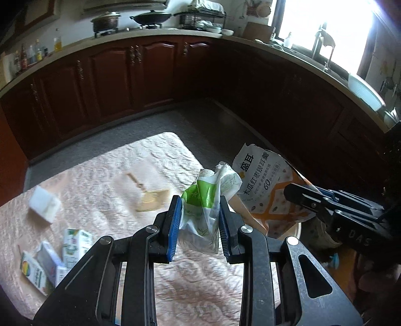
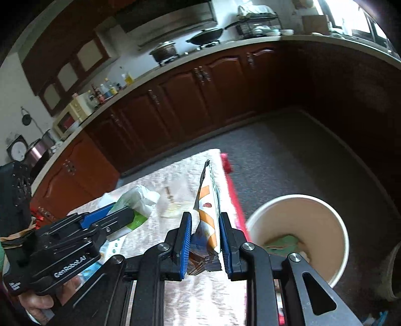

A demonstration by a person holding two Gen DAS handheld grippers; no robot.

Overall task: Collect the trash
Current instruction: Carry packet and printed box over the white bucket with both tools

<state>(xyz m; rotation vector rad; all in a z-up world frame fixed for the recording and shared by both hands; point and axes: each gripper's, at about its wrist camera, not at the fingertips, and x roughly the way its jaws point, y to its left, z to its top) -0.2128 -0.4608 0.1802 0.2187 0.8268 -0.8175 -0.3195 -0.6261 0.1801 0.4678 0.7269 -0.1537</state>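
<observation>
Green-white wrapper (image 1: 200, 215) clamped in left tool (image 1: 199, 220) | orange-white packet (image 2: 208, 218) clamped in right tool (image 2: 206, 240)

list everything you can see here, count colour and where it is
green and white wrapper: 1, crumpled, clamped in the left gripper above the table
orange and white food pouch: 1, clamped in the right gripper at the table's right edge
bin: 1, cream, on the floor right of the table, some trash inside
small cartons: a few, white with green print, table's near left
white block: 1, table's left
wooden brush: 1, tan, blurred, mid table
table: 1, pale pink patterned cover
wok: 1, black, on the stove
pot: 1, dark, left of the wok
bottles: several, counter's far left
cabinets: dark red-brown, under the counter
left gripper: black, blue pads
right gripper: black, blue pads
</observation>
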